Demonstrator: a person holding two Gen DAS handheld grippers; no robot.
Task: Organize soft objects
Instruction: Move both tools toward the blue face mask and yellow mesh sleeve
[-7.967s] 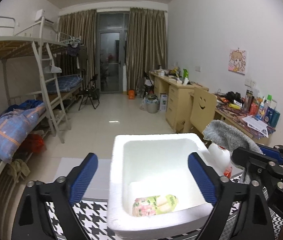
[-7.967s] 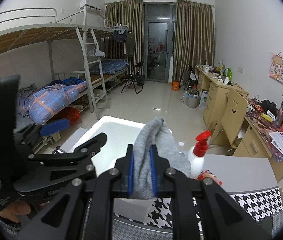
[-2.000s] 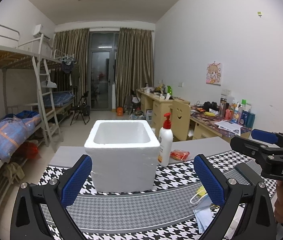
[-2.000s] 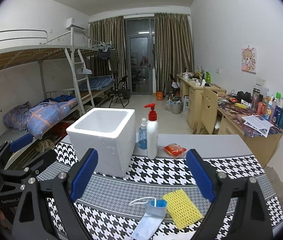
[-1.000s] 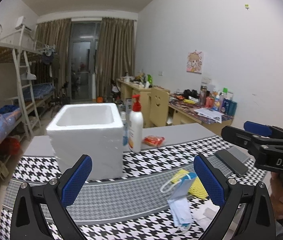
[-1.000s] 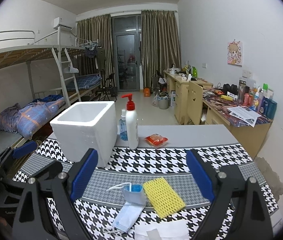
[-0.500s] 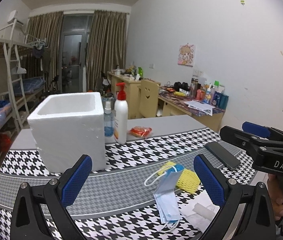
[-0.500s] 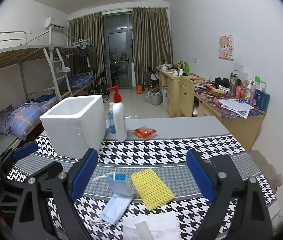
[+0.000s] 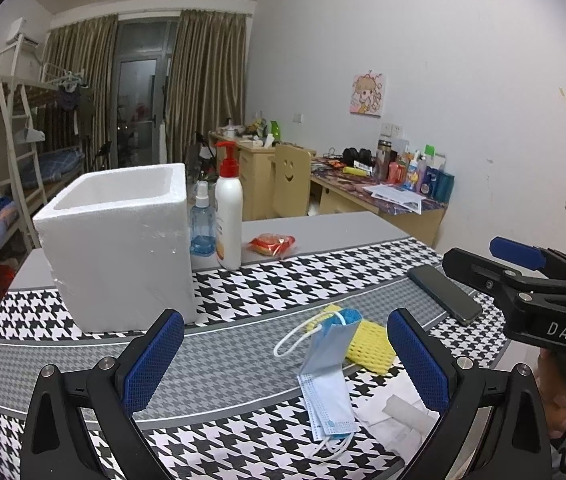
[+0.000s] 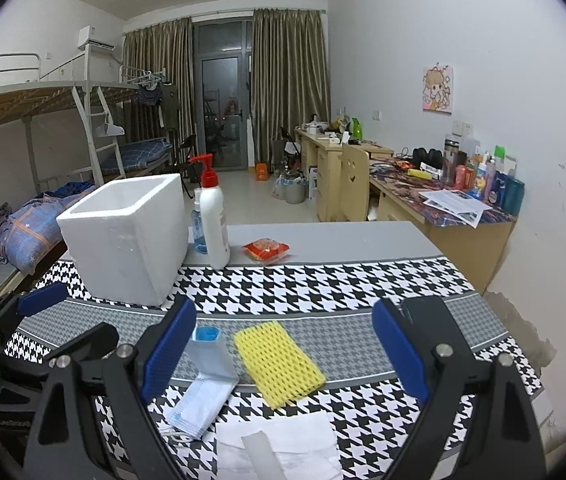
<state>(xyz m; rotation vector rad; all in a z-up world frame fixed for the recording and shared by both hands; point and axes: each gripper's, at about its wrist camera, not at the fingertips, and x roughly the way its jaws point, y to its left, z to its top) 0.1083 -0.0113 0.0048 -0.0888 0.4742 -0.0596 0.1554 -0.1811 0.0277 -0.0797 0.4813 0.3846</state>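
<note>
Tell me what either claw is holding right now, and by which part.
Nothing. The left claw and right claw are both wide open above the face mask and yellow sponge.

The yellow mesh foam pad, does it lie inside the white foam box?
No, the yellow mesh foam pad lies on the houndstooth cloth.

A blue face mask [image 10: 207,384] and yellow foam net [image 10: 277,362] lie flat, touching, near the table's front edge; white foam box [image 10: 127,236] stands upright toward the back-left corner.
</note>
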